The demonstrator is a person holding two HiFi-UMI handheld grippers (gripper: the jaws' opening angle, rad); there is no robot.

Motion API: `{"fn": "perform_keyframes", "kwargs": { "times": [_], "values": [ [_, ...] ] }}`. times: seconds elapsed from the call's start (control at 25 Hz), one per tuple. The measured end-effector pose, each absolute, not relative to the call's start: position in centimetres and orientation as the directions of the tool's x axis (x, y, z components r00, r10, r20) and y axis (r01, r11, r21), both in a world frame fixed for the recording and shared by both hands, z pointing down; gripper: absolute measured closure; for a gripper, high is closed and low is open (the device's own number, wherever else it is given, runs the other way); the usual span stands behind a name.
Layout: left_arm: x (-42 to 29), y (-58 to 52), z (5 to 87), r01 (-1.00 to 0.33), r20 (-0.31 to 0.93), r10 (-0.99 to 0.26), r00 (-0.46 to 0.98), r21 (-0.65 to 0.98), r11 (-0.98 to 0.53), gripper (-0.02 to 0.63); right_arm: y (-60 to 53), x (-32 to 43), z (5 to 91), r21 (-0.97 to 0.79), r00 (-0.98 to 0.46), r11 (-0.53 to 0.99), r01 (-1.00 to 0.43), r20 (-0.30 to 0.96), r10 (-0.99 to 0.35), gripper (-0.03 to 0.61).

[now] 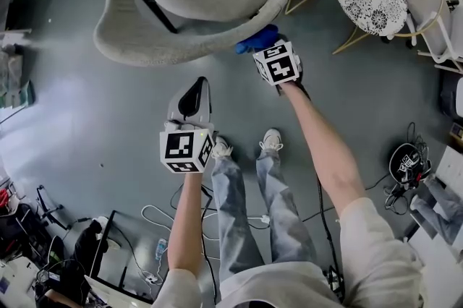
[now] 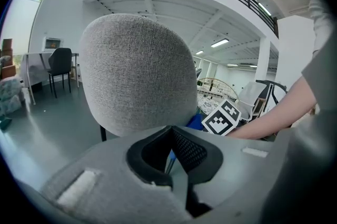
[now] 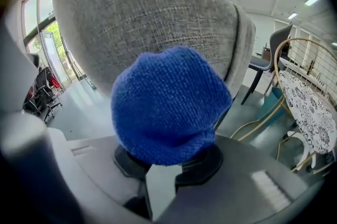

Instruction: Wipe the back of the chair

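My left gripper [image 1: 192, 91] nearest: jaws clenched, empty, short of chair back [image 1: 145, 46]. Right gripper [image 1: 265, 46]: jaws grasping blue cloth [image 3: 171, 107], against chair back's right end.

Chair: grey fabric-covered chair [image 1: 181, 46] with black frame, standing upright on the grey floor, and here we see it from behind.
Backrest: there's the broad rounded panel of coarse grey weave [image 2: 137, 75], upright, curving gently from side to side; its rear face fills both gripper views.
Cloth: small blue knitted cloth [image 3: 171, 104], bunched into a rounded wad.
Cloth's hold: pinched from below in the jaws of the right gripper [image 3: 164, 157], bulging out above them.
Cloth's place: right up against the backrest's rear face, near its right end, just under the top edge.
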State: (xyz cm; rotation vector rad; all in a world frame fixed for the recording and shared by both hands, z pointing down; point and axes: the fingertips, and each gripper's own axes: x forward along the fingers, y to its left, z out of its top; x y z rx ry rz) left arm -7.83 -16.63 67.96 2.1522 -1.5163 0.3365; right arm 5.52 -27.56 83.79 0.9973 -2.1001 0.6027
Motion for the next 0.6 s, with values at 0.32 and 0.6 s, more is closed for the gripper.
{"fn": "perform_keyframes", "kwargs": {
  "times": [0.32, 0.6],
  "values": [
    [-8.5, -16.4, 66.9, -0.933, 0.453, -0.818, 0.354, 0.228, -0.278, 0.609, -26.5, 6.3, 80.7, -0.099, -0.457, 0.569, -0.816, 0.714, -0.53, 0.491],
    [-8.2, -15.9, 65.9, -0.934, 0.438, -0.827, 0.353, 0.209, -0.288, 0.609, -24.3, 7.8, 72.7, -0.07, -0.5, 0.564, -0.823, 0.56, -0.66, 0.491]
  ]
}}
